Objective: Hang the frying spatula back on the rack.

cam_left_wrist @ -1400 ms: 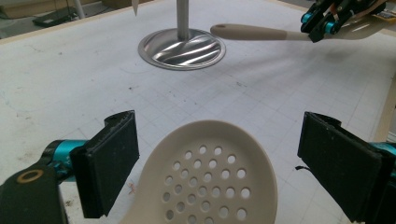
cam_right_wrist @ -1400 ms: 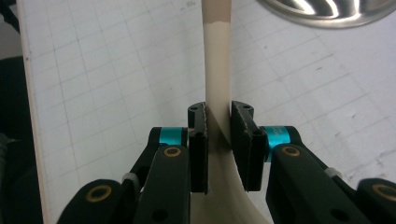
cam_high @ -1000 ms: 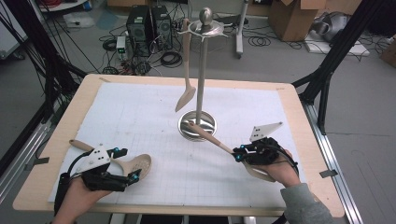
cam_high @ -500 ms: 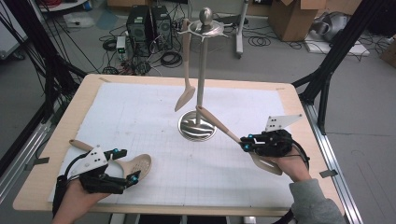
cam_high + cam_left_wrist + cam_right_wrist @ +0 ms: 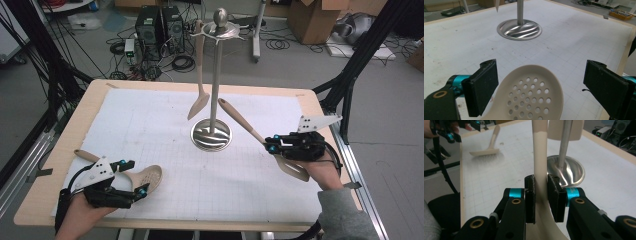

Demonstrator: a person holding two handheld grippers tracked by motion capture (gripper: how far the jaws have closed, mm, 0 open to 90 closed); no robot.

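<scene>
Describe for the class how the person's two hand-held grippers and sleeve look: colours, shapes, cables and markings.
Both the left gripper and right gripper are black, with flat rectangular black pads, turquoise collars and brass-coloured rivets at the finger joints. Each carries a pale grey three-cornered plate dotted with small holes. A black cable trails from the left one. The right arm wears a grey sleeve.

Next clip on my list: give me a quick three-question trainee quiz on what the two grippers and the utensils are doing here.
1. True or false: the right gripper is shut on a beige spatula.
2. What lies between the open jaws of the left gripper? A) a fork B) a perforated spoon C) a knife
3. Where is the third utensil?

Key:
1. True; its pads press the handle on both sides.
2. B; neither pad touches it.
3. Hanging from the top of the metal stand, mid-table.
</scene>
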